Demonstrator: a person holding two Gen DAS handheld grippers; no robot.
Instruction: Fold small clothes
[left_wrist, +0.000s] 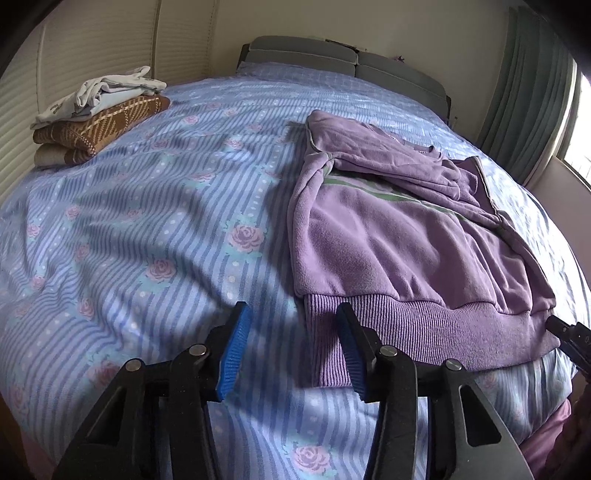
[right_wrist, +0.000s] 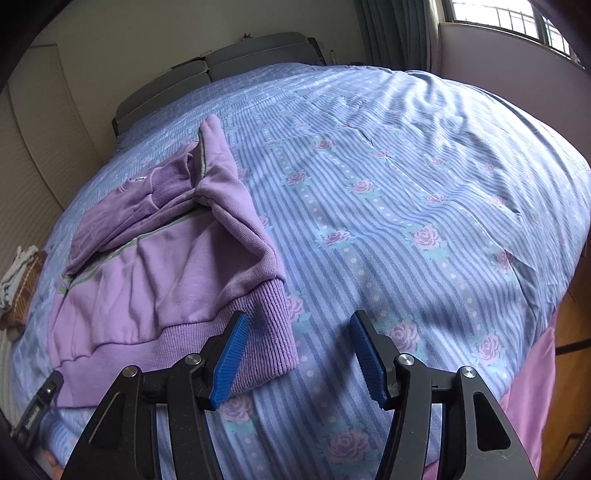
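The sweater (left_wrist: 406, 236) lies on the bed (left_wrist: 166, 221), clothes pile (left_wrist: 99, 118) far left.

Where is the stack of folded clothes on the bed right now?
In the left wrist view, the stack of folded clothes sits at the far left of the bed, beside the slatted wall, well left of the purple sweatshirt.

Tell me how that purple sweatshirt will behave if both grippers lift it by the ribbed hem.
Likely floppy: the purple sweatshirt lies creased and draped on the bedspread, so it should sag between grips. The folded-over sleeves look loose and may slide off. The ribbed hem looks thick, probably a firm hold for the open left gripper and right gripper.
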